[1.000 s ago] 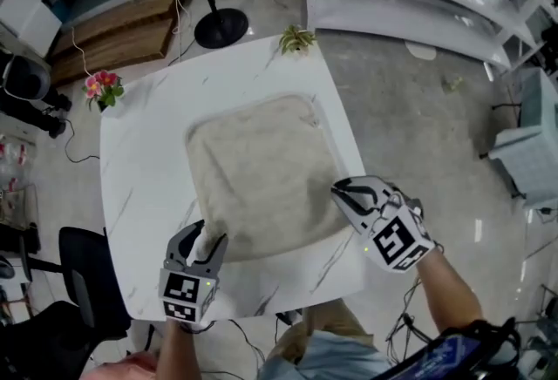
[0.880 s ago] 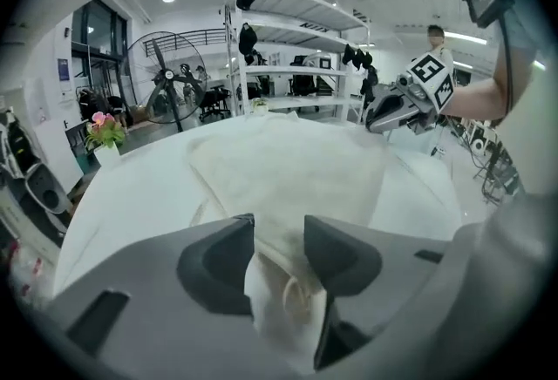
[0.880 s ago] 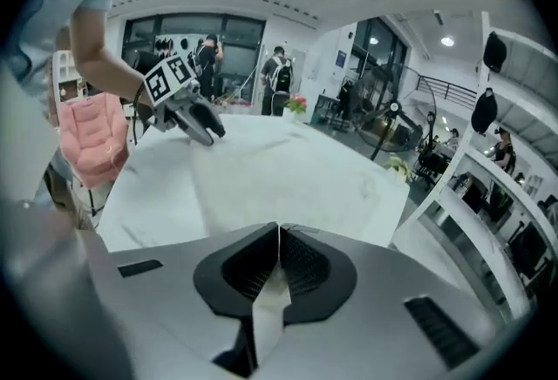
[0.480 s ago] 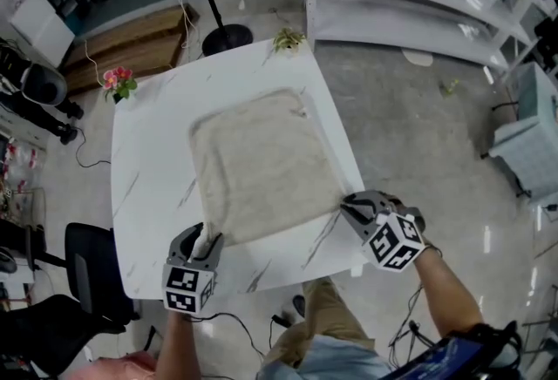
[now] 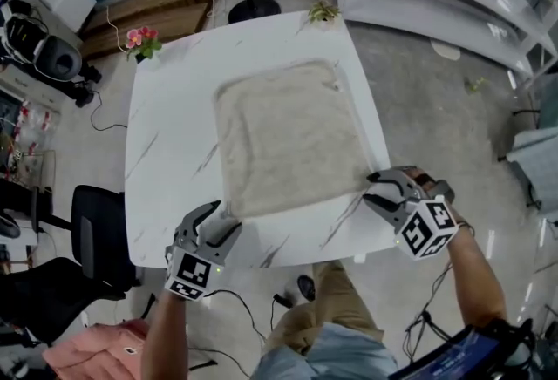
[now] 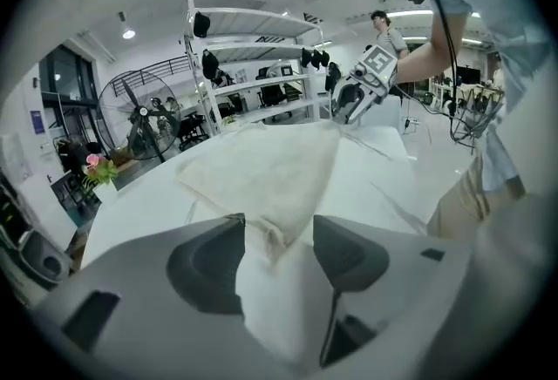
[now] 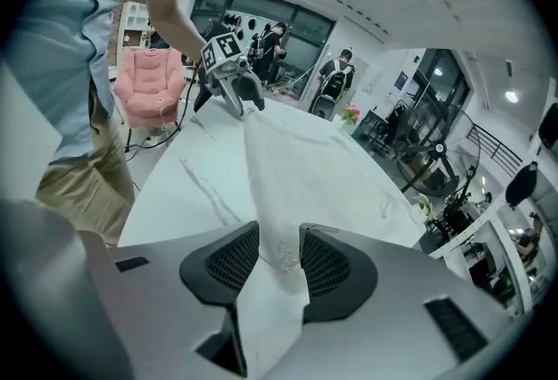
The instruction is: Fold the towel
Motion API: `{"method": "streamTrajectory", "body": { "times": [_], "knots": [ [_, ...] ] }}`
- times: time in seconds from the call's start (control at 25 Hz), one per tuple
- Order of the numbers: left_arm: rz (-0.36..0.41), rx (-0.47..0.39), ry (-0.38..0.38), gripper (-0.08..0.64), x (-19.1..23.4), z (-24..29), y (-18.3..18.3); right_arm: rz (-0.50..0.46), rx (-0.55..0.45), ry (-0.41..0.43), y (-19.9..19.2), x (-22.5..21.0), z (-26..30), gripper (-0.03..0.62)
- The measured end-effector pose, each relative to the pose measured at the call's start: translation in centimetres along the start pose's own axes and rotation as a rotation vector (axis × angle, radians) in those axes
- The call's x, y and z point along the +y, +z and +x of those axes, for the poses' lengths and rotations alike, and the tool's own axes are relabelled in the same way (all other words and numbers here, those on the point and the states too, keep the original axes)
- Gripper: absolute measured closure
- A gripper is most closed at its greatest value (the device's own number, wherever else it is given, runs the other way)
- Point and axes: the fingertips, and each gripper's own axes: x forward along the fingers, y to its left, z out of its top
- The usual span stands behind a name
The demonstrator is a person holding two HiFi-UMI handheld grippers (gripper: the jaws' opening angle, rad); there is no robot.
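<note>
Head view: left gripper [image 5: 223,217] and right gripper [image 5: 373,189] sit at adjacent corners of the towel [image 5: 292,139], jaws just opened, each corner loose between them.

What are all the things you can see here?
White marble-patterned square table: one, white, centre.
Beige terry towel: one, beige, flat on table.
Pink flower bunch: one, pink, table's far left corner.
Small green plant: one, green, table's far right corner.
Black fan stand: one, black, floor beyond table.
Black chair: one, black, floor left of table.
Left claw: one, grey, jaws just been opening, towel's near left corner between them.
Right claw: one, grey, jaws just been opening, towel's near right corner between them.
</note>
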Motion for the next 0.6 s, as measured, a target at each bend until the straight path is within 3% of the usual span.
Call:
{"method": "streamTrajectory", "body": {
  "times": [0.2, 0.4, 0.6],
  "knots": [
    [0.131, 0.019, -0.025, 0.335, -0.2, 1.3, -0.6, -0.049, 0.015, 0.035, 0.0, -0.1, 1.1, 0.396],
    [0.234, 0.084, -0.082, 0.417, -0.2, 2.0, -1.7, -0.118, 0.048, 0.093, -0.4, -0.3, 2.0, 0.388],
    [0.275, 0.090, -0.105, 0.482, -0.6, 2.3, -1.4, -0.202, 0.103, 0.125, -1.9, 0.0, 2.2, 0.408]
  ]
}}
